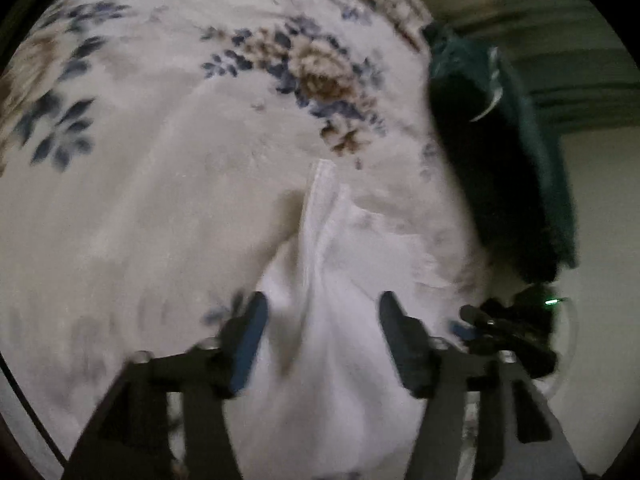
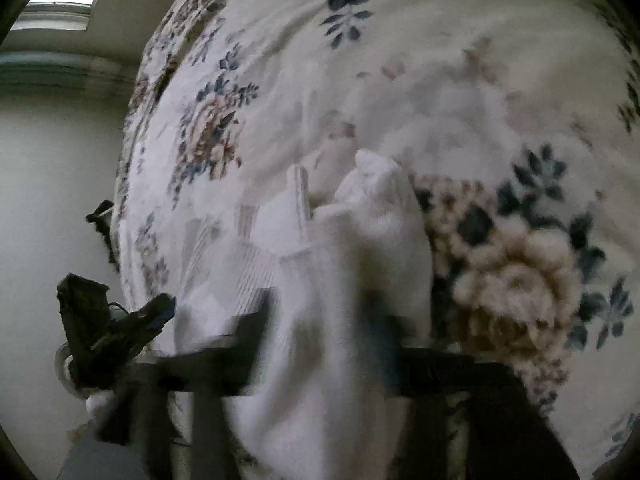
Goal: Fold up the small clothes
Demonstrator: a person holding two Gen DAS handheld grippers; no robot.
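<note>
White garment (image 1: 320, 320) rumpled, ribbed, on floral blanket (image 1: 160, 160).

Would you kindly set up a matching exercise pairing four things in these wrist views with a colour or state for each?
Things:
1. white garment
2. bedspread
3. dark clothing
4. left hand-held gripper

Descriptions:
A. floral print in blue and brown
B. fingers apart, nothing pinched
C. dark teal, at the bed's edge
D. plain, crumpled, lying between the fingers

Pairs: 1-D, 2-A, 3-C, 4-B
</note>
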